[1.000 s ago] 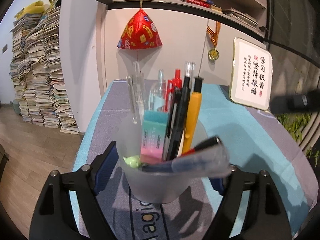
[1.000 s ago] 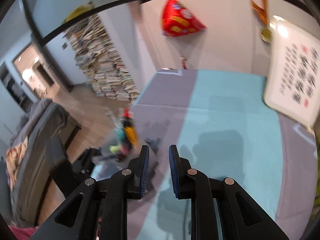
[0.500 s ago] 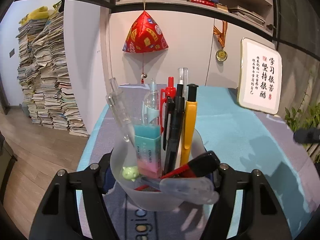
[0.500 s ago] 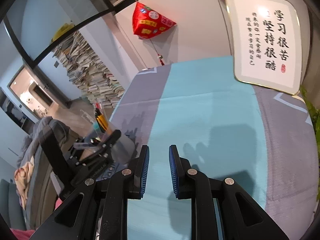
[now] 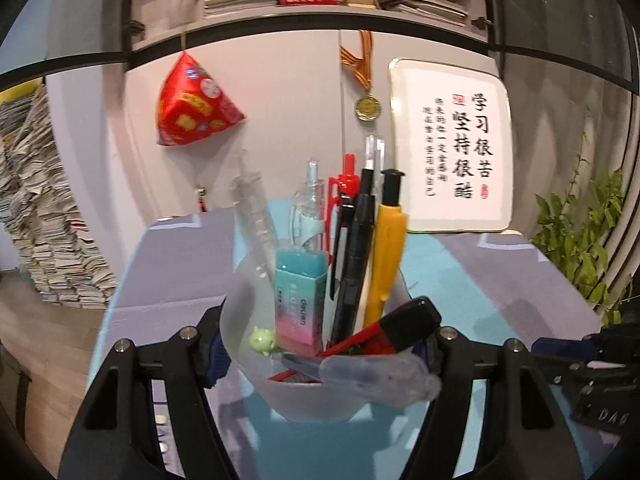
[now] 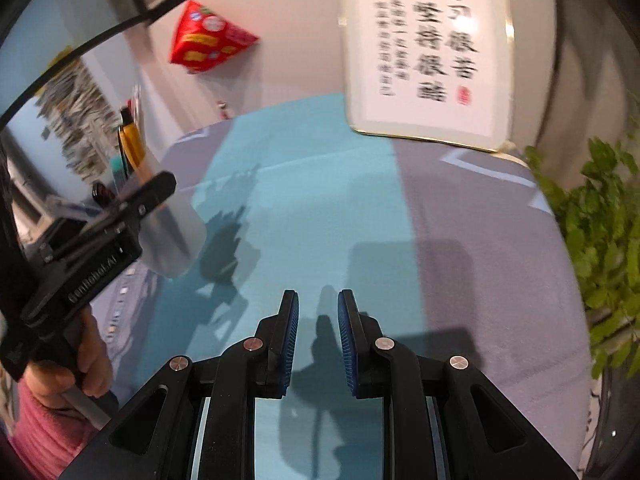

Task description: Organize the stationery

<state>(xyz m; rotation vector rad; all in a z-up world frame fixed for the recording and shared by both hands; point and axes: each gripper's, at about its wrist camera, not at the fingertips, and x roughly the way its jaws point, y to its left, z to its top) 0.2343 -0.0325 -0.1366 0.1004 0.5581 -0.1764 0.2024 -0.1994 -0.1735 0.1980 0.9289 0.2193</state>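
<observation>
My left gripper (image 5: 320, 336) is shut on a frosted plastic cup (image 5: 312, 400) and holds it over the mat. The cup holds several pens, a yellow pen (image 5: 386, 248), a black pen (image 5: 354, 264), a teal and pink eraser (image 5: 299, 300), a clear syringe (image 5: 256, 220) and a red marker (image 5: 396, 328). In the right wrist view the cup (image 6: 176, 236) and the left gripper (image 6: 120, 216) show at the left. My right gripper (image 6: 318, 320) is empty above the teal mat (image 6: 320, 220), its fingers a small gap apart.
A framed calligraphy board (image 6: 428, 52) leans on the wall at the table's back. A green plant (image 6: 608, 240) stands at the right edge. A red hanging ornament (image 5: 192, 108) and a medal (image 5: 368, 108) hang on the wall. Stacked papers (image 5: 40, 220) stand left of the table.
The left gripper has carried the cup to the right, toward the middle of the table. The right gripper has swung toward the calligraphy board and stays nearly closed.
</observation>
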